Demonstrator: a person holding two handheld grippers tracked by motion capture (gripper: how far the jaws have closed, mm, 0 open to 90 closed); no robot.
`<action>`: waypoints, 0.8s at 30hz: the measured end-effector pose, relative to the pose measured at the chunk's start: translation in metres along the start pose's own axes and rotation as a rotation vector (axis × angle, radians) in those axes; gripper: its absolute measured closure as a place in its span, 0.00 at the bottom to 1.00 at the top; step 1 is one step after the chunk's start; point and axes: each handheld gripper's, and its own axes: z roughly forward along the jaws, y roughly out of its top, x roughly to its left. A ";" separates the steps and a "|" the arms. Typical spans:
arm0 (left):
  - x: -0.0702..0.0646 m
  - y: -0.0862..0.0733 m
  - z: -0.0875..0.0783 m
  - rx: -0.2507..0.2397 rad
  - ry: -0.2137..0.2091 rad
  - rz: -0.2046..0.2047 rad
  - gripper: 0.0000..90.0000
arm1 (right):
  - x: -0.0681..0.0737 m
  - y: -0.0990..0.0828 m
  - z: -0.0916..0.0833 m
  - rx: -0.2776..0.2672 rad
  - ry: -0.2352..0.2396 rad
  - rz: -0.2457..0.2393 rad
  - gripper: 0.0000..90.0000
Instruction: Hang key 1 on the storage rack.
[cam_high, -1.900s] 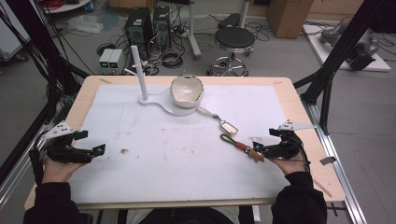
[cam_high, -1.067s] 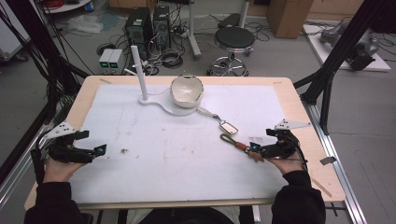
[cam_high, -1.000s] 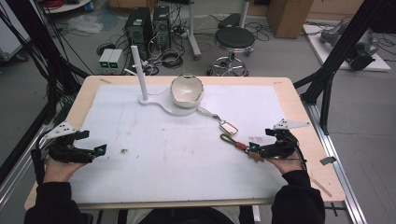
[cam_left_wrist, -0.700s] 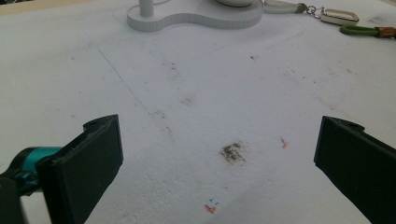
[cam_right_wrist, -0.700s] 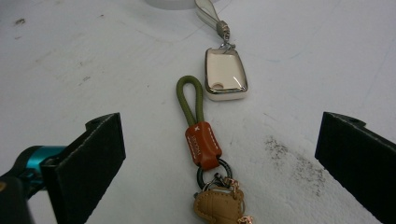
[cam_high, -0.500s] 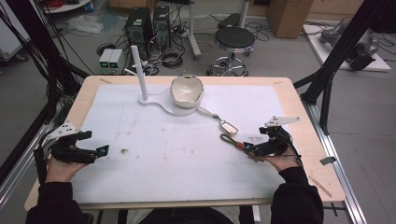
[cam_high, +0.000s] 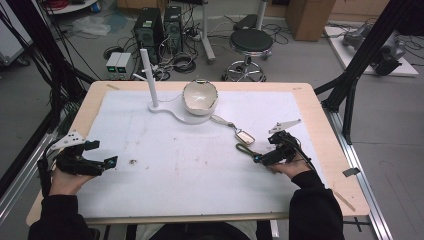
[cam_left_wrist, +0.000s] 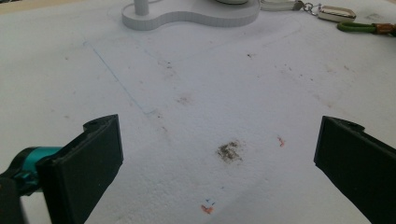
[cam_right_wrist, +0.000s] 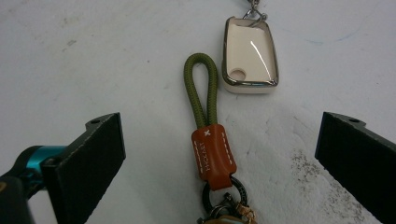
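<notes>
A keychain lies flat on the white table (cam_high: 175, 185), just in front of the white stand's base (cam_high: 185, 116). Its green cord loop (cam_right_wrist: 201, 88) is a narrow doubled rope, its rounded end pointing toward the base. The cord runs into a brown leather tab (cam_right_wrist: 213, 156) with pale stitching and stamped lettering. A dark metal ring (cam_right_wrist: 223, 196) hangs from the tab's near end. Just beside the loop, apart from it, lies a cream key fob (cam_right_wrist: 250, 56) with a shiny metal rim, clipped at its far end.
</notes>
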 end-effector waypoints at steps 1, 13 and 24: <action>0.000 0.000 0.000 -0.001 -0.001 -0.001 0.02 | -0.002 0.002 0.004 0.021 0.002 -0.003 0.01; 0.000 -0.001 0.000 -0.018 0.009 0.009 0.02 | -0.014 0.003 0.016 0.099 0.064 -0.028 0.29; 0.001 -0.001 0.000 -0.016 0.008 0.013 0.02 | -0.009 0.002 0.024 0.147 0.053 -0.075 0.64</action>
